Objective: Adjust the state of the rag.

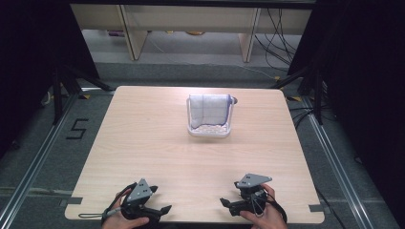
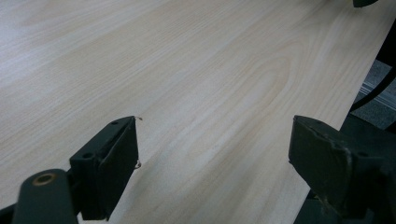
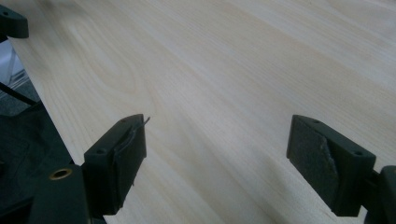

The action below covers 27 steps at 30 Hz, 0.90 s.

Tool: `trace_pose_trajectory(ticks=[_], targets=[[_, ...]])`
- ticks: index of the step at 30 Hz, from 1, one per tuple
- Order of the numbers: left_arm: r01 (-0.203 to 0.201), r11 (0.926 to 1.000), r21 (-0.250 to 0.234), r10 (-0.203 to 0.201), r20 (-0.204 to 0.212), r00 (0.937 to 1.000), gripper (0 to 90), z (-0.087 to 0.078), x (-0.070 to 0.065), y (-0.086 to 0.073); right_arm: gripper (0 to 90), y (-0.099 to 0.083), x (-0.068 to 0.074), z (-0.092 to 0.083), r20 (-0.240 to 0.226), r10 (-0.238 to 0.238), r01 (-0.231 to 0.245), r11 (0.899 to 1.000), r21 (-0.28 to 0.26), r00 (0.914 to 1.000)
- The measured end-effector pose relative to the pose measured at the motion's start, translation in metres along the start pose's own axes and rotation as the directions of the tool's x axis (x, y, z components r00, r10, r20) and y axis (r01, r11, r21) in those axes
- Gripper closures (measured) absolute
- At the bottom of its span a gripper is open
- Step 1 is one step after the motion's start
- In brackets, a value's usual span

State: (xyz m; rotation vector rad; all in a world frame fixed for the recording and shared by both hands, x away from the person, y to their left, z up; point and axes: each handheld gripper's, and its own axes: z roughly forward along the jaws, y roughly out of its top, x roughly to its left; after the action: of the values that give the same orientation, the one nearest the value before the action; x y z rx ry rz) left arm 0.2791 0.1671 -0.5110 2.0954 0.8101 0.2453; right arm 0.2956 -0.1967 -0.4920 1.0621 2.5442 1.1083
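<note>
A white plastic basket [image 1: 193,130] stands on the pale wooden table [image 1: 143,143], a little behind its middle. A folded pale cloth [image 1: 208,109] is draped upright inside it. My left gripper [image 1: 160,211] rests at the near left edge in a hand, pointing right. In its own view the left gripper [image 2: 215,154] is open, with bare wood between the jaws. My right gripper [image 1: 229,193] sits at the near right edge and points left. Seen along its own jaws, the right gripper [image 3: 217,149] stands wide open and holds nothing. Both grippers are far from the basket.
The table's near edge runs just under both hands. Black stand legs [image 1: 71,81] rise at the back left and back right. Cables [image 1: 282,43] trail on the floor at the back right. A taped mark [image 1: 78,129] lies on the floor at the left.
</note>
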Motion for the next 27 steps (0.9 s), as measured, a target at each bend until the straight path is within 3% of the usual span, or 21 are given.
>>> trace_pose_trajectory(ticks=[3, 4, 5, 6, 8, 10, 12, 13, 15, 17, 18, 19, 20, 22, 23, 25, 26, 27], targets=[[0.01, 0.9999, -0.006, -0.01, 0.007, 0.9999, 15.5, 0.001, 0.0, 0.0, 19.7, -0.001, 0.002, 0.0, 0.009, -0.005, 0.005, 1.0, 0.007, 0.9999], [-0.01, 0.9999, 0.002, 0.01, -0.011, 0.9999, 15.5, 0.001, 0.001, 0.0, 19.7, -0.001, 0.002, 0.0, 0.012, -0.002, 0.002, 1.0, 0.007, 0.9999], [0.028, 0.9994, -0.022, -0.028, 0.0, 0.9996, 15.6, 0.002, -0.001, 0.0, 19.7, -0.001, 0.002, 0.001, 0.01, -0.004, 0.004, 1.0, 0.005, 0.9999], [-0.004, 1.0, 0.007, 0.004, -0.008, 1.0, 15.5, 0.0, 0.002, 0.0, 19.6, -0.002, 0.003, 0.003, 0.013, 0.001, -0.001, 1.0, -0.009, 0.9999], [0.013, 0.9999, -0.007, -0.013, 0.002, 0.9999, 15.5, 0.0, 0.002, 0.0, 19.5, -0.003, 0.002, 0.003, 0.018, -0.016, 0.016, 1.0, -0.009, 0.9997], [0.032, 0.9994, -0.013, -0.032, -0.004, 0.9995, 15.5, 0.001, 0.002, 0.0, 19.3, -0.002, 0.003, 0.003, 0.014, -0.003, 0.003, 1.0, -0.006, 0.9999], [0.035, 0.9994, 0.002, -0.035, 0.002, 0.9994, 15.5, 0.0, 0.004, 0.0, 19.2, -0.002, 0.001, 0.001, 0.013, -0.009, 0.009, 1.0, 0.011, 0.9999], [0.016, 0.9997, 0.019, -0.015, -0.018, 0.9997, 15.5, -0.001, 0.007, 0.0, 19.1, -0.003, 0.001, 0.003, 0.017, -0.007, 0.007, 1.0, -0.008, 0.9998], [0.051, 0.9987, 0.006, -0.051, -0.035, 0.9981, 15.5, -0.001, 0.009, -0.001, 18.9, -0.002, 0.0, 0.002, 0.015, -0.016, 0.016, 1.0, 0.007, 0.9997], [0.04, 0.9991, 0.015, -0.039, -0.056, 0.9976, 15.5, -0.002, 0.015, -0.001, 18.9, -0.002, 0.0, 0.002, 0.022, 0.004, -0.004, 1.0, -0.008, 0.9998], [0.065, 0.9979, 0.01, -0.064, -0.062, 0.996, 15.5, -0.002, 0.016, -0.001, 18.9, -0.002, -0.002, -0.001, 0.019, 0.001, -0.001, 1.0, 0.008, 0.9998], [0.083, 0.9965, 0.007, -0.083, -0.055, 0.995, 15.5, -0.001, 0.018, -0.001, 18.9, -0.002, -0.004, 0.001, 0.031, -0.001, 0.002, 1.0, -0.013, 0.9995], [0.088, 0.9961, -0.007, -0.088, -0.063, 0.9941, 15.5, 0.0, 0.02, -0.002, 18.9, -0.002, -0.005, 0.0, 0.039, 0.006, -0.005, 1.0, -0.013, 0.9992], [0.076, 0.997, 0.014, -0.075, -0.08, 0.994, 15.5, 0.0, 0.028, -0.003, 19.0, -0.002, -0.011, -0.003, 0.042, 0.011, -0.011, 1.0, 0.0, 0.9991], [0.093, 0.9957, 0.004, -0.092, -0.086, 0.992, 15.5, 0.0, 0.031, -0.003, 19.2, -0.002, -0.016, -0.004, 0.06, -0.01, 0.01, 1.0, -0.006, 0.9981], [0.101, 0.9949, 0.0, -0.101, -0.102, 0.9897, 15.5, -0.001, 0.04, -0.003, 19.5, -0.002, -0.023, -0.008, 0.098, 0.0, 0.0, 1.0, 0.0, 0.9952], [0.123, 0.9923, -0.018, -0.124, -0.11, 0.9861, 15.5, 0.0, 0.043, -0.003, 19.5, -0.003, -0.03, -0.01, 0.12, 0.027, -0.027, 1.0, -0.002, 0.9925], [0.12, 0.9927, -0.006, -0.12, -0.121, 0.9853, 15.5, -0.002, 0.047, -0.003, 19.5, -0.006, -0.036, -0.011, 0.129, 0.068, -0.069, 0.998, 0.001, 0.9892]])
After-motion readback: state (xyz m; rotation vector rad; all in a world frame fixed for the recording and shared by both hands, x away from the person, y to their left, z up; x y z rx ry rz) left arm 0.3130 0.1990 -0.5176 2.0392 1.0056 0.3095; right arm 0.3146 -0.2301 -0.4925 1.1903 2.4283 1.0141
